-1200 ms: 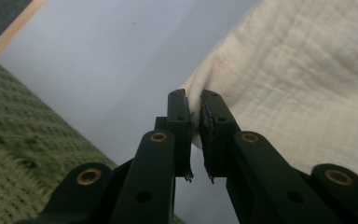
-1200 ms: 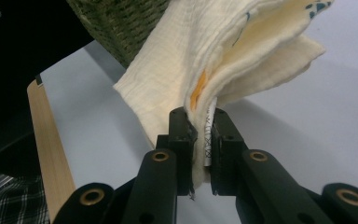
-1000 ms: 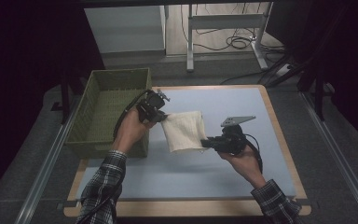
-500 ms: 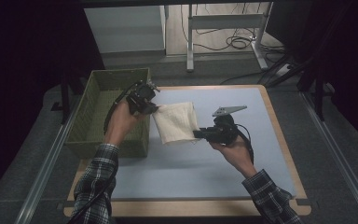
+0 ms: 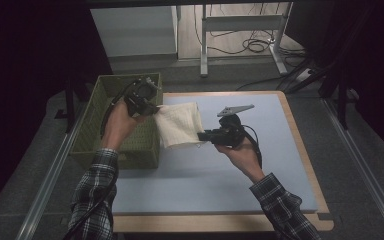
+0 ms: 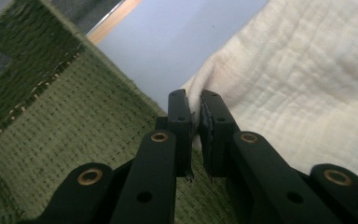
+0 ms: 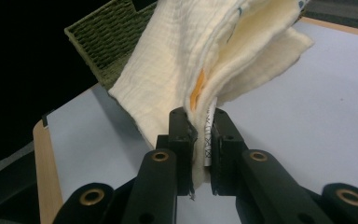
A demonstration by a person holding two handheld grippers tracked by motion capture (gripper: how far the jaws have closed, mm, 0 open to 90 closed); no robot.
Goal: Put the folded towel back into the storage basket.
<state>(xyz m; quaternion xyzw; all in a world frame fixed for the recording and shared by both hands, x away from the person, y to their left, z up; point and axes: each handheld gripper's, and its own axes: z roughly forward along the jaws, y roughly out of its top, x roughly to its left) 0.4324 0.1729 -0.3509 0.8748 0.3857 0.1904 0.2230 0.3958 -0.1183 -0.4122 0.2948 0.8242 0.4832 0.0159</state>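
A folded cream cloth (image 5: 181,125) hangs in the air between my two grippers, above the pale blue table mat (image 5: 215,170). My left gripper (image 5: 152,107) is shut on the cloth's left corner (image 6: 200,95), right beside the green woven basket (image 5: 111,120). My right gripper (image 5: 204,135) is shut on the cloth's lower right edge (image 7: 200,116), where several folded layers and an orange mark show. The cloth (image 7: 191,51) drapes away from the right jaws toward the basket (image 7: 107,37). In the left gripper view the basket's wall (image 6: 65,116) lies just below the jaws.
The basket stands at the mat's left edge. A wooden table border (image 5: 300,150) runs along the right. Metal rails (image 5: 360,160) flank the table. Behind it are a grey cabinet (image 5: 135,30), a desk frame (image 5: 240,25) and floor cables (image 5: 255,47).
Both hands have carried the cloth up and leftward, toward the basket. The left gripper now sits over the basket's right rim. Both grips on the cloth are unchanged.
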